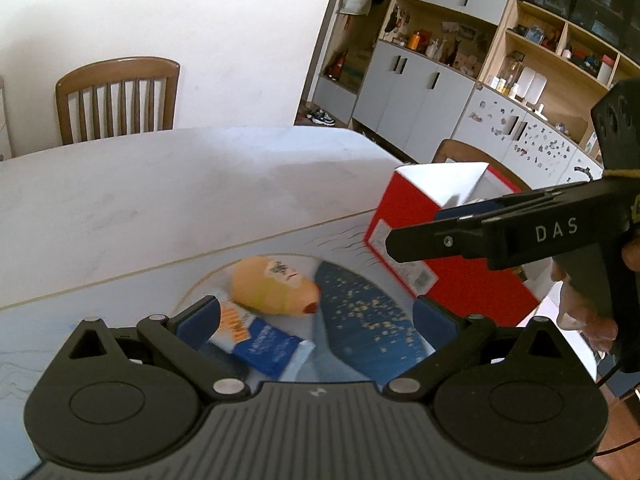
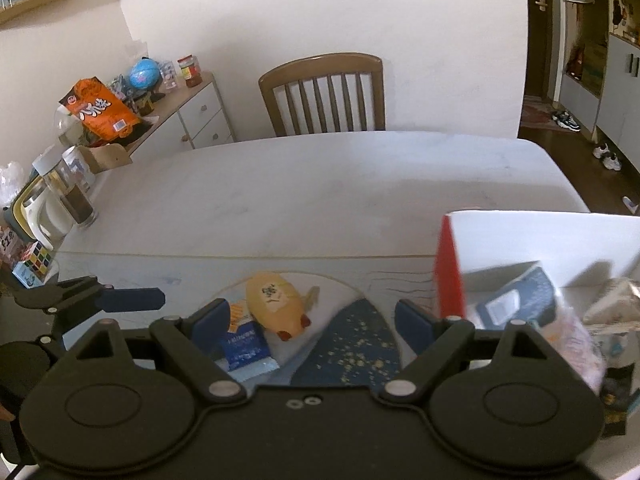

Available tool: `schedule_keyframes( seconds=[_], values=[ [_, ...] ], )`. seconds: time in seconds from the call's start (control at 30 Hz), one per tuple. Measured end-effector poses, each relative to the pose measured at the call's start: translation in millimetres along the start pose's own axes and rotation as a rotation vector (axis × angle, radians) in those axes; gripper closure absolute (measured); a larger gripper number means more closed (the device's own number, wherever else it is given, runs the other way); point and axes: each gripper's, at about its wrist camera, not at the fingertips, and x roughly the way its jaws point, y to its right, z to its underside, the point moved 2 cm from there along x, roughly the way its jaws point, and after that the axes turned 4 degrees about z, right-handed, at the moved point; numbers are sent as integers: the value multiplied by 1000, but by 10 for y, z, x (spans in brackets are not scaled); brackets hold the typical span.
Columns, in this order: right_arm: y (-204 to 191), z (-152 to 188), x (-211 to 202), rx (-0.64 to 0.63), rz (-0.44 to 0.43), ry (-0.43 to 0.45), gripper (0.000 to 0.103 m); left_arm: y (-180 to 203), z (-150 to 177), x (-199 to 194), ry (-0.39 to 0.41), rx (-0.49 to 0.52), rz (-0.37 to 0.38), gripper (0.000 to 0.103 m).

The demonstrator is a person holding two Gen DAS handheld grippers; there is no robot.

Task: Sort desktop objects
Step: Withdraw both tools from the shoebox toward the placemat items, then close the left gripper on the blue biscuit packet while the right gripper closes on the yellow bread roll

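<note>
Left wrist view shows the left gripper (image 1: 316, 316) and right gripper (image 2: 310, 322) both spread wide and empty, poised over the yellow toy (image 1: 274, 290) and blue packet (image 1: 264, 342) lying on the desk (image 1: 160, 188) beside the red box (image 1: 404, 216), apparently the sorting bin.

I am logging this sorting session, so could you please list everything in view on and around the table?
Toy pig: one, yellow-orange, on the mat near the table's front edge.
Packet: one, blue and white, left of the pig, touching it.
Box: one, red outside, white inside, open, right of the pig; items inside, too blurred to name.
Mat: one, pale with a dark blue speckled patch.
Table: one, white.
Chair: one, brown wood, at the far side.
Jars: two, clear, table's left edge.
Puzzle cube: one, multicoloured, far left.
Left tool: open, empty.
Right tool: open, empty.
</note>
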Motion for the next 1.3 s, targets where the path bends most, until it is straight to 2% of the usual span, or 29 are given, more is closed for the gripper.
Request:
schedule_keyframes(
  seconds=[0.43,0.8,1.3],
  values=[
    [-196,-1,488,-46,10,-76,15,-275,146,349,-44,74,20,0],
    [-280,34,787,-73,-7,-143,17,-336,238,603,-65,195,37,0],
    [-325,9,1049,-95,-7,-173,21,-434,353,781,-87,222,39,0]
  ],
)
